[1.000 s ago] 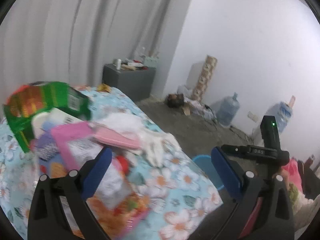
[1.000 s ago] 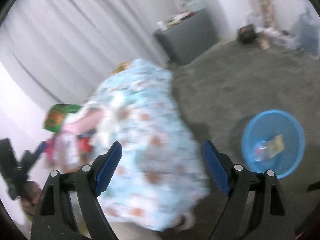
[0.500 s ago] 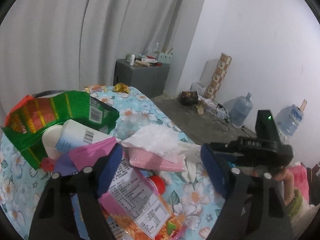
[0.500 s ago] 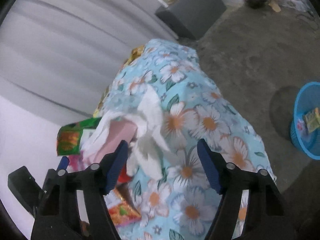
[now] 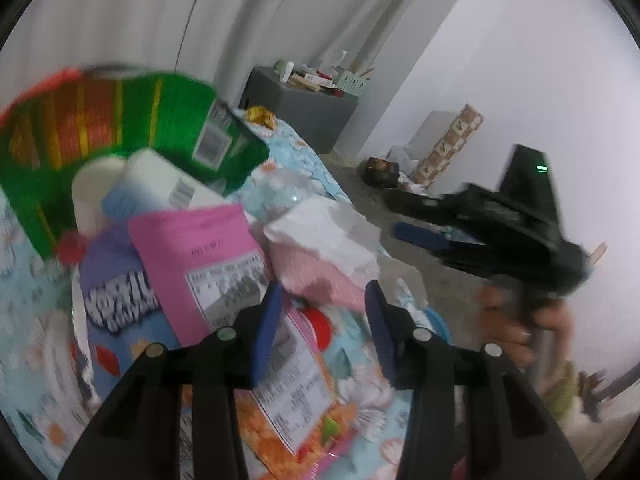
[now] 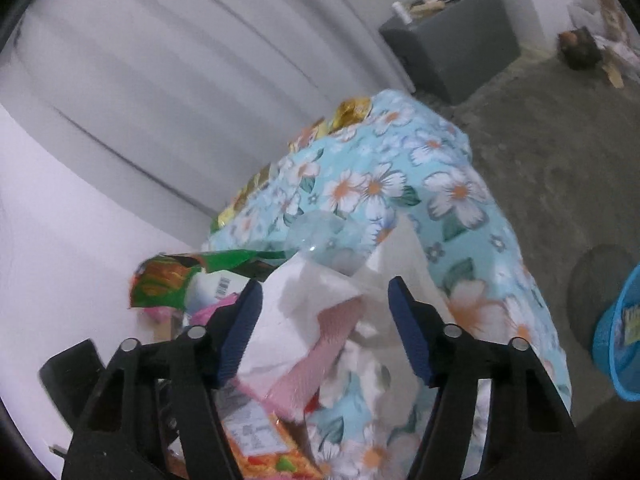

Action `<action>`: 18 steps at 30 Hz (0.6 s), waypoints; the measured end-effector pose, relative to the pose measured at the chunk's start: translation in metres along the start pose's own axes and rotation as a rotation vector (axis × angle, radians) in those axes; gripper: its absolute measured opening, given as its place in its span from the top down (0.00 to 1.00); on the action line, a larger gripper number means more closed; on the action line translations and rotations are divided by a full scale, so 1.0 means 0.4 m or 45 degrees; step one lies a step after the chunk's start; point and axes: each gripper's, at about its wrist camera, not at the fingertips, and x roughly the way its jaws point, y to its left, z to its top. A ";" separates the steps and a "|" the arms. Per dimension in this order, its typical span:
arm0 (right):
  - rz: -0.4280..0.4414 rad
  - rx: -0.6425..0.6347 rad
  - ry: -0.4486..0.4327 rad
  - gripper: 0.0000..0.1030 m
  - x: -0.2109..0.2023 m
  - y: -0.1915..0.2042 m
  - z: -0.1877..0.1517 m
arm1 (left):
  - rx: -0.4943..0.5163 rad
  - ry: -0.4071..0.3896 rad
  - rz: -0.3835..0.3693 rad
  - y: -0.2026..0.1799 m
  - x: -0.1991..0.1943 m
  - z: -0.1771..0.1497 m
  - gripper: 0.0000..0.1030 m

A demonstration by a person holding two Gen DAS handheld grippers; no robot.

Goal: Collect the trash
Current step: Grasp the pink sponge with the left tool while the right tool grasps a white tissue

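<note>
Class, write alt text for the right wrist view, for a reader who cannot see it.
The right gripper, jaws closing, reaches over a white tissue lying on a pink packet, among snack wrappers on a table with a blue flowered cloth. A blue basket stands on the grey floor at the right edge; a grey cabinet stands behind.

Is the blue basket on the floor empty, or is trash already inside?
Not empty: the blue basket by the table already holds at least one printed wrapper; the rest is cut off.

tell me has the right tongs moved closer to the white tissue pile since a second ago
Yes. The right tongs have swung away from the blue basket, now at the right edge, and in over the floral table; the white tissue sits between the closing jaws.
</note>
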 end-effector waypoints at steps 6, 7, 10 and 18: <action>-0.051 -0.041 0.079 0.64 0.068 0.004 -0.002 | -0.108 0.079 -0.120 0.009 0.006 -0.021 0.59; -0.048 -0.040 0.085 0.69 0.072 0.003 -0.005 | -0.121 0.099 -0.130 0.008 0.017 -0.022 0.59; -0.042 -0.037 0.090 0.80 0.075 -0.002 -0.011 | -0.170 0.154 -0.135 0.000 0.057 -0.023 0.59; 0.026 0.018 0.115 0.95 0.084 -0.024 -0.013 | -0.281 0.138 -0.138 -0.006 0.102 -0.003 0.59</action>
